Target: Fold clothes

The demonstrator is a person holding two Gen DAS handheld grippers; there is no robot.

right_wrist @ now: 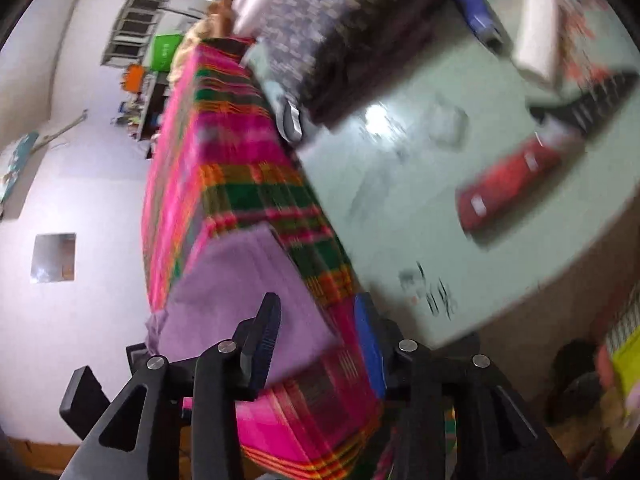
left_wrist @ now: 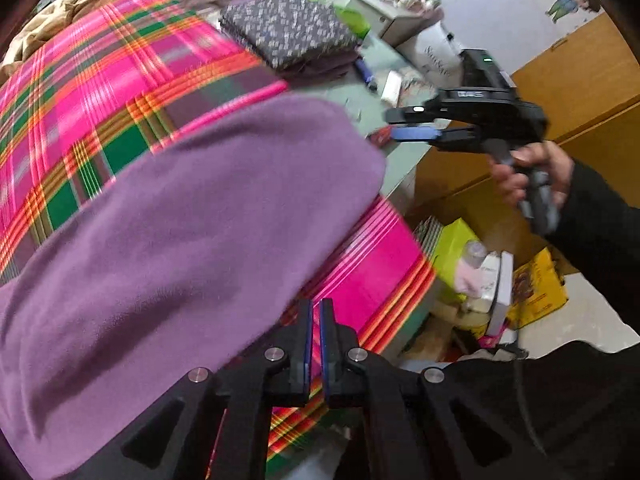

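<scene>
A purple garment lies spread on a pink, green and orange plaid cloth that covers the table. My left gripper is shut, its tips just off the garment's near edge, with nothing visibly between them. My right gripper is open and empty in the air beyond the garment's right corner. In the right wrist view my right gripper stands open over the purple garment and the plaid cloth. A folded dark patterned garment sits at the back of the table.
A pale green tabletop holds a red box, a blue object and a white box. Brown and cream clothes are piled at the back left. Boxes and clutter lie on the floor at the right, by wooden furniture.
</scene>
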